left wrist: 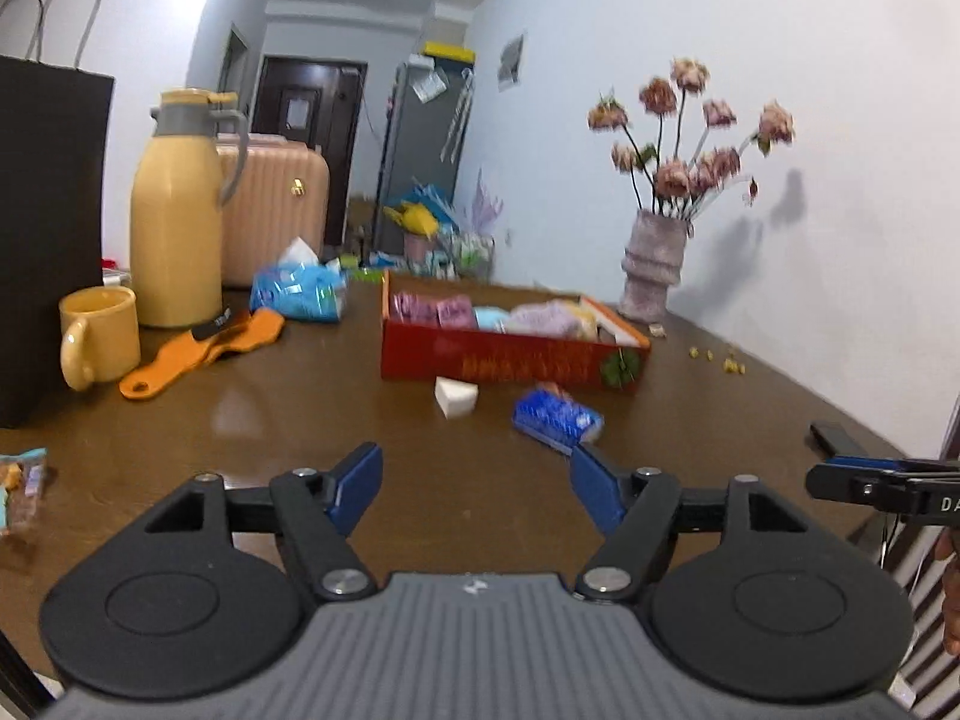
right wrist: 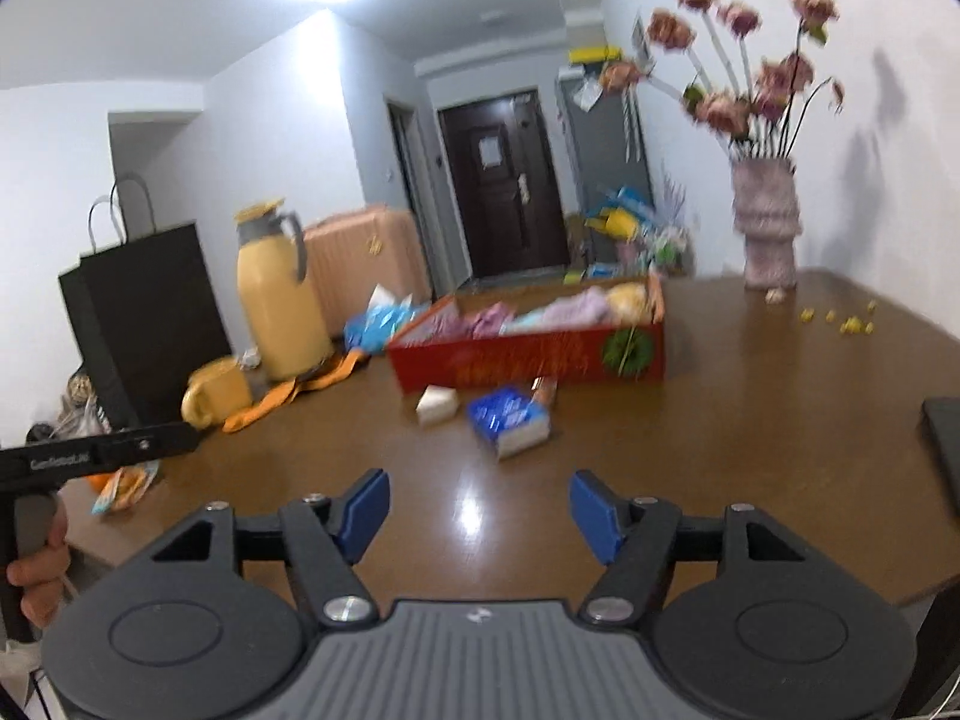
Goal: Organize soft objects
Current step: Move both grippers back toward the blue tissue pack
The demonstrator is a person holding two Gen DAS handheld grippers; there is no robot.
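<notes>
A red box (left wrist: 510,360) (right wrist: 528,360) on the brown table holds several soft pastel items (left wrist: 540,318) (right wrist: 570,306). In front of it lie a white sponge block (left wrist: 456,397) (right wrist: 437,403) and a blue tissue pack (left wrist: 557,417) (right wrist: 510,417). A small orange packet (right wrist: 545,389) lies beside the pack. Another blue pack (left wrist: 300,291) (right wrist: 378,324) lies behind the box's left end. My left gripper (left wrist: 477,489) is open and empty, short of the blue tissue pack. My right gripper (right wrist: 478,510) is open and empty, above bare table nearer than the pack.
A yellow thermos (left wrist: 177,210), yellow mug (left wrist: 99,333), orange mat (left wrist: 204,354) and black paper bag (left wrist: 48,228) stand at the left. A vase of pink flowers (left wrist: 654,264) (right wrist: 768,228) stands by the wall. A snack packet (left wrist: 24,486) lies near left. A black object (right wrist: 942,456) lies at the right edge.
</notes>
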